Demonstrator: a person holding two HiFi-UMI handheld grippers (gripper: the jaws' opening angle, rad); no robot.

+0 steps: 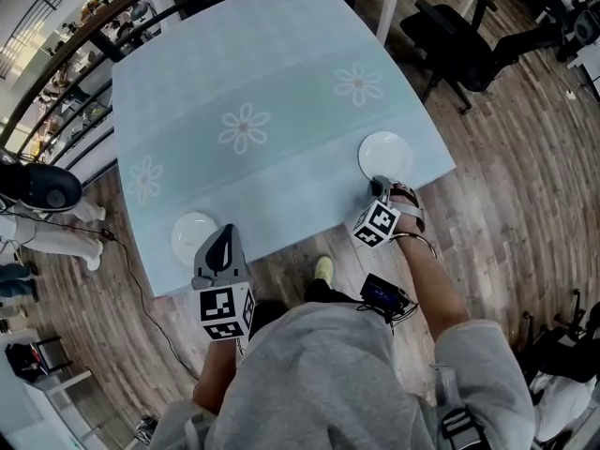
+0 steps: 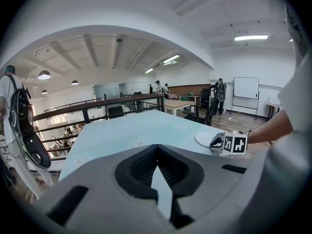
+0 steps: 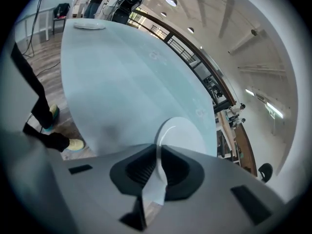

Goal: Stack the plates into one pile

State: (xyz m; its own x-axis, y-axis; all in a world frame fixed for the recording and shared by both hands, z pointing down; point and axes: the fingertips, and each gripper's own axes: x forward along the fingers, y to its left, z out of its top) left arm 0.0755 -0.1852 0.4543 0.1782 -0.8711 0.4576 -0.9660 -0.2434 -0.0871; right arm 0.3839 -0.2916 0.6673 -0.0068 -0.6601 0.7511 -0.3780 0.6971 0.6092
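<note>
1. Table [image 1: 281, 73] – draped in a pale blue cloth printed with white flowers, it stands on a wood-plank floor [image 1: 506, 176] and carries both plates, well apart along its near edge.
2. Black office chair [image 1: 450, 36] beyond the table's right corner.
3. Left gripper [image 1: 224, 235] sits at the near left edge, just beside the left plate's right rim; whether it touches cannot be told. In its own view the claw [image 2: 156, 152] is pinched together with nothing between the tips.
4. Right gripper [image 1: 378, 187] meets the near rim of the right plate. In its own view the claw [image 3: 158, 152] is clamped narrow on that rim – the white edge runs between the pads.
5. Right plate [image 1: 385, 153] – white, round, flat on the cloth by the near right corner.
6. Left plate [image 1: 190, 237], white, rests by the near left corner.
</note>
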